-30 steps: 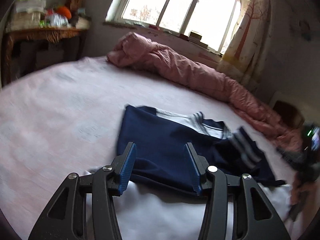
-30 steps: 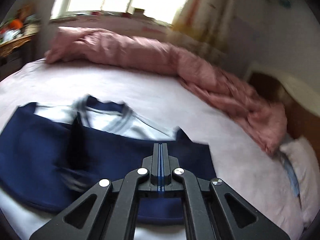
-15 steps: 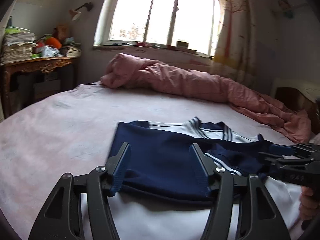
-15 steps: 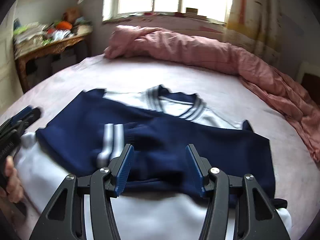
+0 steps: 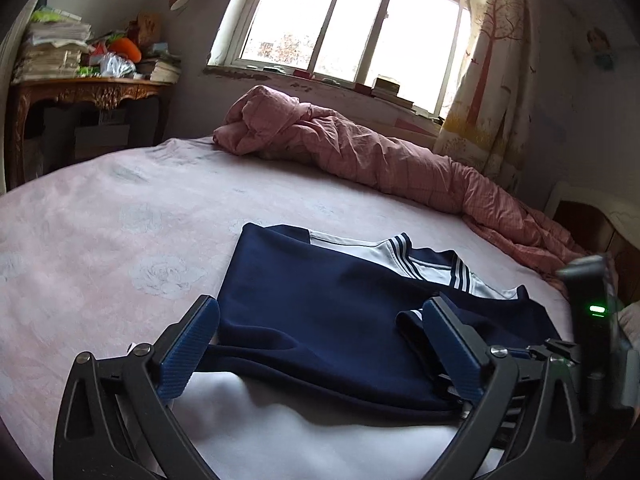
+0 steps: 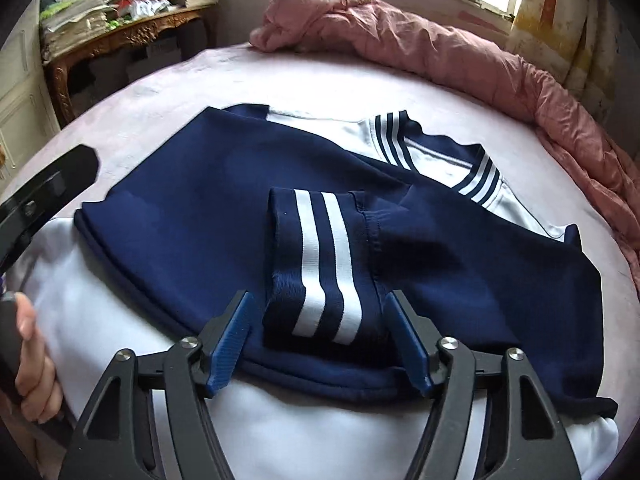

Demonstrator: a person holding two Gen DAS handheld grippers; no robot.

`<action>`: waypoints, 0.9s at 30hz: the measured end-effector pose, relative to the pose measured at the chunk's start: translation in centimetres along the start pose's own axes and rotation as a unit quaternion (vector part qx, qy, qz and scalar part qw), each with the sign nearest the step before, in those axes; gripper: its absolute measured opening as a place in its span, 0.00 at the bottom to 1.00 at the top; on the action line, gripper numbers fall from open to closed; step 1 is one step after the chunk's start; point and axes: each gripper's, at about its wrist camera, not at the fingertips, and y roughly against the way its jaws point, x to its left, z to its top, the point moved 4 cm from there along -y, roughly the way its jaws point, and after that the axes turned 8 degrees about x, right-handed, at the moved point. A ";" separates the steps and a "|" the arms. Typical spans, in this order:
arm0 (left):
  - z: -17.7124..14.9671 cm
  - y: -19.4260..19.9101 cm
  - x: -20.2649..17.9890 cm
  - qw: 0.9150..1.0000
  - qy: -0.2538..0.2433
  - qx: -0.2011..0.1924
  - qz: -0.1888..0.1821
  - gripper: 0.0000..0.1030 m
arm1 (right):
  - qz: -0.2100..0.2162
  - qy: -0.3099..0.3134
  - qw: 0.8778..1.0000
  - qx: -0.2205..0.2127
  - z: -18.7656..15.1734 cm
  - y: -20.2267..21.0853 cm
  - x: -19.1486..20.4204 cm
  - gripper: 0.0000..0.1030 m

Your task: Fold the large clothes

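Jaws on both grippers are opening and pinch nothing. Between the blue pads of the right gripper (image 6: 320, 340) lies the striped cuff (image 6: 320, 264) of the navy sleeve, its two white bands running toward the camera, but the pads stand clear of it on either side. The left gripper (image 5: 320, 344) is spread very wide over the near edge of the folded navy sleeve (image 5: 320, 312), with cloth between its fingers and no pad pressing on it. The garment is a navy and white sweatshirt (image 6: 200, 208) lying flat on the pink bedsheet (image 5: 120, 216): both navy sleeves are folded across the white body, the striped collar (image 6: 440, 148) points away toward the window, and the white lower part (image 6: 280, 432) lies nearest the grippers. In the right wrist view, a hand (image 6: 32, 364) grips the left tool at the left edge; in the left wrist view, the right tool's body with a green light shows at the right edge. Beyond the sweatshirt a crumpled pink quilt (image 5: 380, 160) runs along the far side of the bed, under a bright window (image 5: 352, 20) with a tree-patterned curtain (image 5: 492, 80). A carved wooden side table (image 5: 88, 92) piled with papers and books stands at the far left.
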 end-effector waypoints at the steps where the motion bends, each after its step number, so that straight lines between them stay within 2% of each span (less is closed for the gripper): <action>1: 0.0 0.0 -0.2 1.000 -0.004 -0.001 0.001 0.98 | -0.013 -0.006 1.000 0.014 0.2 -0.6 -0.1 0.72; 4: -0.2 -0.3 -0.1 1.000 -0.003 0.008 0.007 0.98 | -0.035 -0.002 0.999 0.015 0.6 -1.0 -0.7 0.67; 5: -0.3 -0.6 0.2 1.000 0.002 0.015 0.009 0.98 | -0.062 -0.004 0.998 0.013 0.7 -1.0 -1.2 0.57; 6: -0.3 -0.8 0.4 1.000 0.006 0.018 0.009 0.98 | -0.094 -0.013 0.995 0.012 0.6 -1.1 -2.1 0.23; 7: -0.3 -0.8 0.5 1.000 0.011 0.020 0.007 0.98 | -0.114 -0.023 0.993 0.015 0.5 -1.3 -3.1 0.19; 9: -0.3 -0.6 0.6 1.000 0.013 0.014 0.004 0.98 | -0.120 -0.051 0.991 0.007 0.2 -1.1 -5.3 0.16; 12: -0.4 -0.7 0.0 1.000 0.000 0.016 0.011 0.98 | -0.147 -0.091 0.985 -0.026 -0.1 0.7 -9.5 0.15; 16: -0.6 -1.1 0.0 0.999 -0.003 0.030 0.017 0.98 | -0.193 -0.129 0.971 -0.065 -0.7 3.1 -15.8 0.15; 21: -0.8 -1.9 0.5 0.999 0.008 0.051 0.016 0.98 | -0.185 -0.157 0.970 -0.036 -3.6 0.7 -21.1 0.15; 24: -0.9 -1.8 0.0 0.999 -0.005 0.047 0.021 0.98 | -0.150 -0.195 0.969 -0.035 -4.7 0.0 -22.6 0.16; 25: -1.0 -1.7 -0.2 0.999 -0.010 0.046 0.023 0.98 | -0.142 -0.204 0.968 -0.040 -4.9 0.2 -22.9 0.18; 27: -1.0 -1.7 -0.4 0.998 -0.016 0.046 0.025 0.98 | -0.140 -0.216 0.965 -0.059 -5.3 1.2 -23.2 0.29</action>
